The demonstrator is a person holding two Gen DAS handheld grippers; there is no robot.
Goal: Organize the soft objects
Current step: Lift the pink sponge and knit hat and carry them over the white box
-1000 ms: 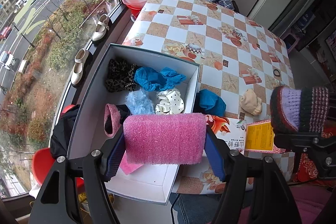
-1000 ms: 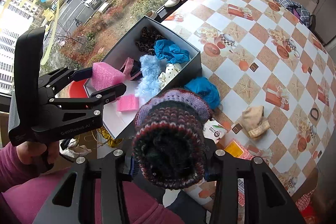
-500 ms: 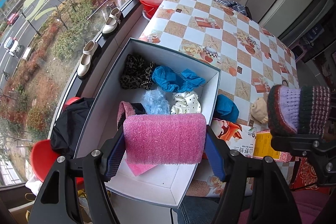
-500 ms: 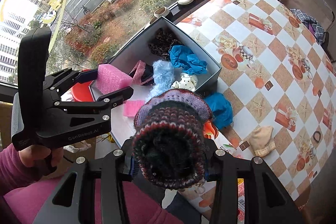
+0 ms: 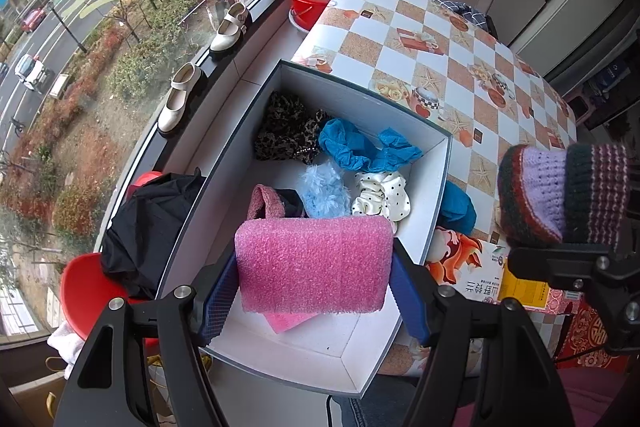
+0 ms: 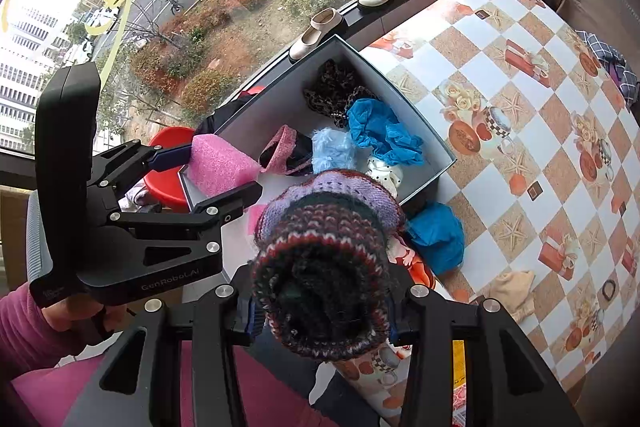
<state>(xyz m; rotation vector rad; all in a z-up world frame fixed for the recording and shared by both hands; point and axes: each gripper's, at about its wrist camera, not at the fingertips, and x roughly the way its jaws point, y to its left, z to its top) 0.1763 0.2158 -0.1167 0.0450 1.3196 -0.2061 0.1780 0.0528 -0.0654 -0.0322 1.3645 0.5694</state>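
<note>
Two soft things are held over the grey box. The left hand-held gripper is clamped on a pink foam block. The right hand-held gripper is clamped on a striped knit hat.

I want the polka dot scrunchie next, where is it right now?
In the left wrist view the white polka dot scrunchie lies inside the box near its right wall, between the fluffy light blue scrunchie and blue cloth.

Your two fisheye views are lit by soft, overcast daylight from the window along the table's far-left edge. Shadows are faint. Inside the white box, the floor looks bright and slightly washed. Straight edges bow strongly; corners fade to black. Focus is sharp, without motion blur.
</note>
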